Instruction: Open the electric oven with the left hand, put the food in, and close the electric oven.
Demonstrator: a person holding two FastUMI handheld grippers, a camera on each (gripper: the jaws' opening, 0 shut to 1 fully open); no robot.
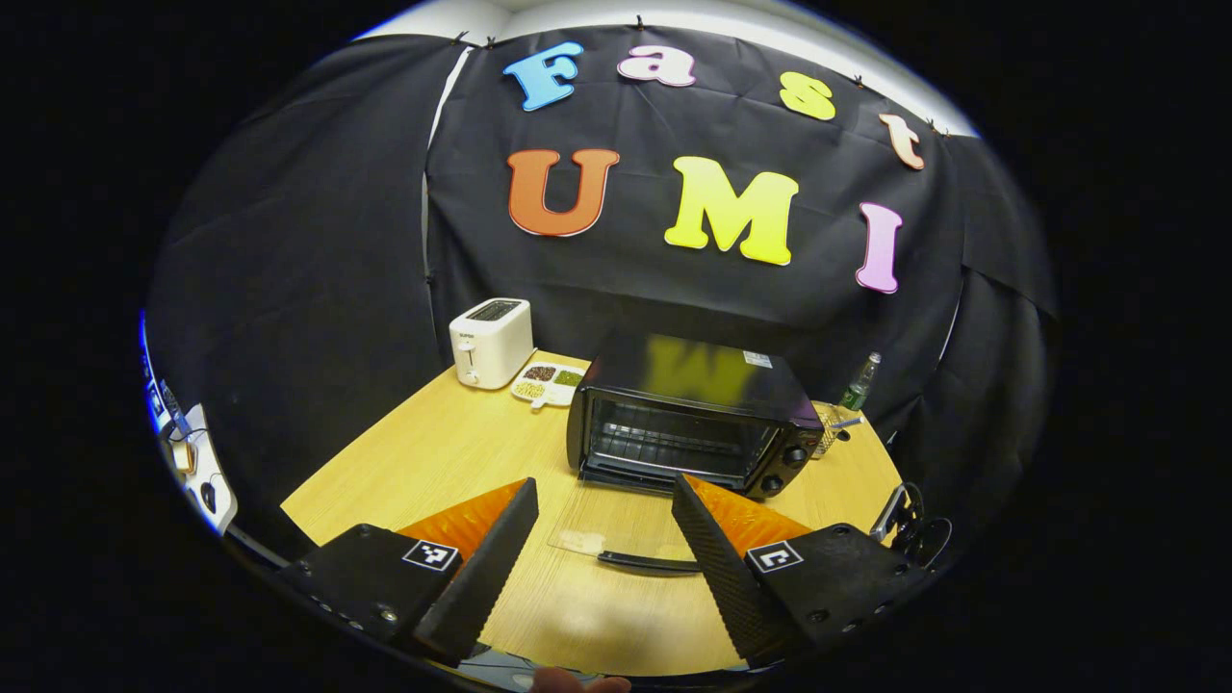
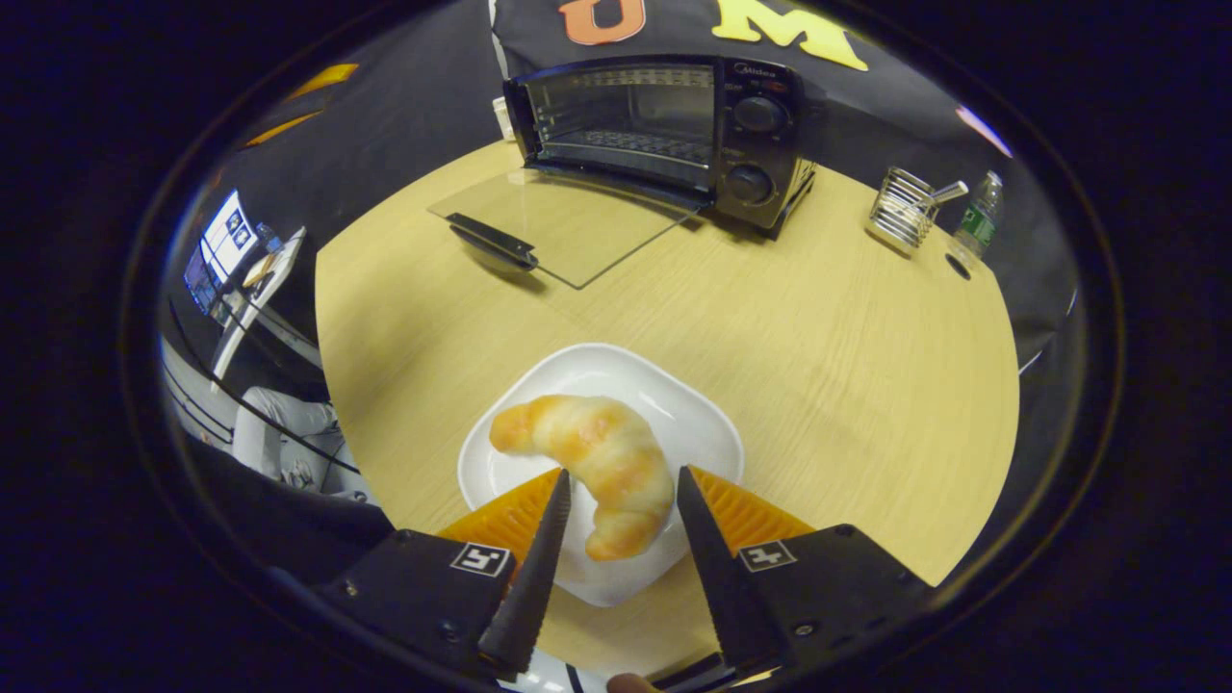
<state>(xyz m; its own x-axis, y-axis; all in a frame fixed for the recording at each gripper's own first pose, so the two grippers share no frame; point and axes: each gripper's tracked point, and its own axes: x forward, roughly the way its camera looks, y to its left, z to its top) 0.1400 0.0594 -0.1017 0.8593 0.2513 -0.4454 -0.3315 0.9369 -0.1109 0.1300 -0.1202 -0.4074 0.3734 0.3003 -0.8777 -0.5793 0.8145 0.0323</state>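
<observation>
Nearest the right gripper [image 2: 621, 500], its fingers stand wide, flanking but not yet pressing the bread [image 2: 597, 462] on its plate [image 2: 707, 433]. Farther off, the oven [image 2: 664, 125] stands with its door [image 2: 563, 226] folded flat: opening looks done, loading and closing remain. Left gripper [image 1: 604, 525] hangs spread and empty before the oven.

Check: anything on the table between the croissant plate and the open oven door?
Nothing: bare table between white plate and glass door, per right gripper view.
</observation>
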